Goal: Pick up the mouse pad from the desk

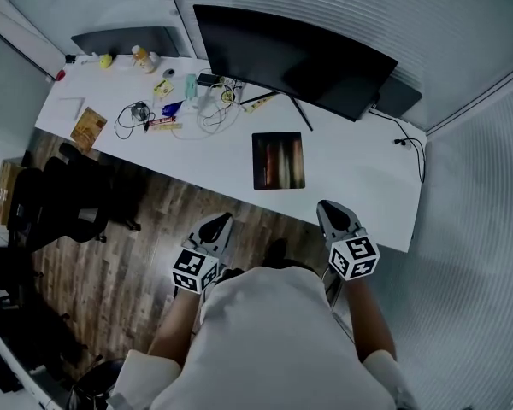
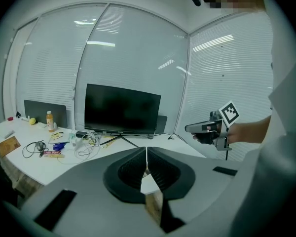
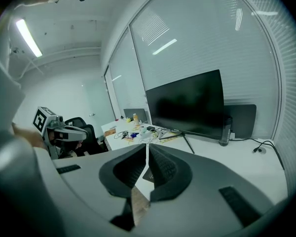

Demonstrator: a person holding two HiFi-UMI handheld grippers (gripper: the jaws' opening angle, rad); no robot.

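Observation:
The mouse pad (image 1: 279, 161) is a dark rectangle with reddish stripes, lying flat on the white desk (image 1: 350, 178) in front of the monitor. Both grippers hang in the air short of the desk's near edge, held in the person's hands. My left gripper (image 1: 222, 220) is below and left of the pad, over the wooden floor, with its jaws together and nothing between them (image 2: 146, 149). My right gripper (image 1: 327, 207) is below and right of the pad, at the desk edge, jaws also closed and empty (image 3: 147, 146). Neither touches the pad.
A wide black monitor (image 1: 299, 58) stands behind the pad. Left of it lie tangled cables and small items (image 1: 179, 109), a bottle (image 1: 143, 58) and a brown packet (image 1: 88, 128). A black office chair (image 1: 68, 195) stands on the floor at the left.

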